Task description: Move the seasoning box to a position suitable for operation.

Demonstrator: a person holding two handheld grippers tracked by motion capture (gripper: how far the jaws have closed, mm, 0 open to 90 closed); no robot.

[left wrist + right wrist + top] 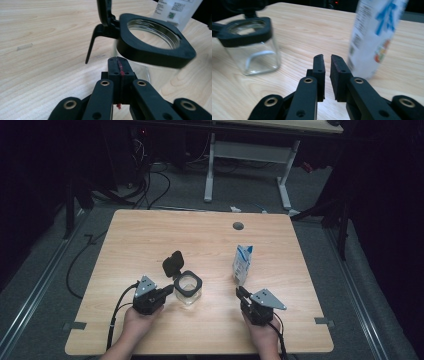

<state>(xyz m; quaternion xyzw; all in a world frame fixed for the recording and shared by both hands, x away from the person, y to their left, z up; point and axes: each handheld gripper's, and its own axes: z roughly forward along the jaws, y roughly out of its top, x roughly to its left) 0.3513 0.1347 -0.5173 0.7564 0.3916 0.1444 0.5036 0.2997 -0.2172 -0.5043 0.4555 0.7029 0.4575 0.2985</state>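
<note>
We are looking at a clear glass jar [188, 291] that is standing upright on the worktop [150, 240], toward the near edge and left of centre. It is wearing a square black collar around its mouth, and its hinged black lid [173, 263] is standing open, tilting up and away on the far-left side of the jar. The jar is looking empty from the left gripper view and the right gripper view.

Just beside the jar, on its left, the left tongs [167, 291] are pointing at the glass below the collar. In the left gripper view their two jaws are pressing flat together with nothing between them, and the tips are sitting right at the jar wall; we cannot tell whether they are touching it.

To the right of the jar, well apart from it, a small white and blue carton [242, 264] is standing upright on the worktop. The right tongs [240, 293] are sitting just in front of the carton, near its base, and pointing toward it. Their jaws are standing slightly apart with a narrow gap, and they are gripping nothing; the carton is lying just to the right of the tips in the right gripper view, not between them.

A person's hands are holding both tools from the near edge.
</note>
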